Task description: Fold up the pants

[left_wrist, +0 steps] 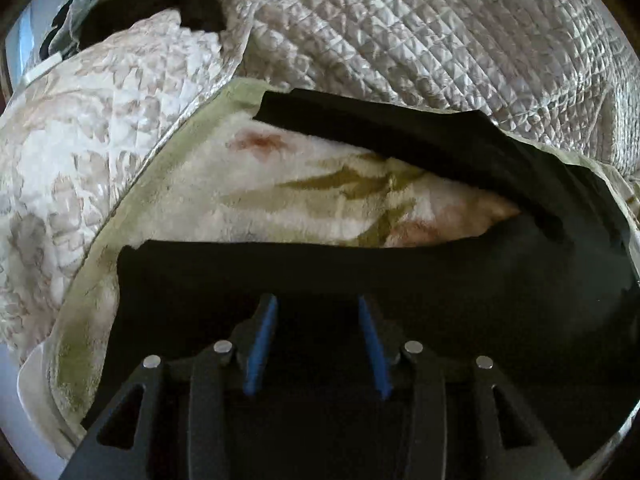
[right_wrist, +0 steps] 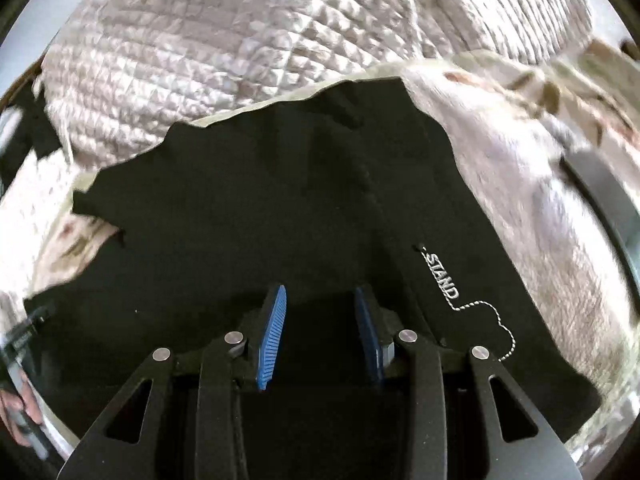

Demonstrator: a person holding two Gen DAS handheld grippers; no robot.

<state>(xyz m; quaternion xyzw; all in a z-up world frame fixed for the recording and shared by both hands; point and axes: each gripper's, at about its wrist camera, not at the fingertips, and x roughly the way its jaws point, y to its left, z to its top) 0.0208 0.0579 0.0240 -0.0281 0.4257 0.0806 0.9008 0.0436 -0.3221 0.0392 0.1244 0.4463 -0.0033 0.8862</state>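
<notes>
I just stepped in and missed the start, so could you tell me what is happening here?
A person with a gripper in each hand is working on black pants spread over a floral blanket on a bed, with a quilted cover behind. The legs lie apart in a V, not yet folded. The left gripper and right gripper both hang open over the dark fabric, gripping nothing. White "STAND" lettering shows beside the right gripper.
</notes>
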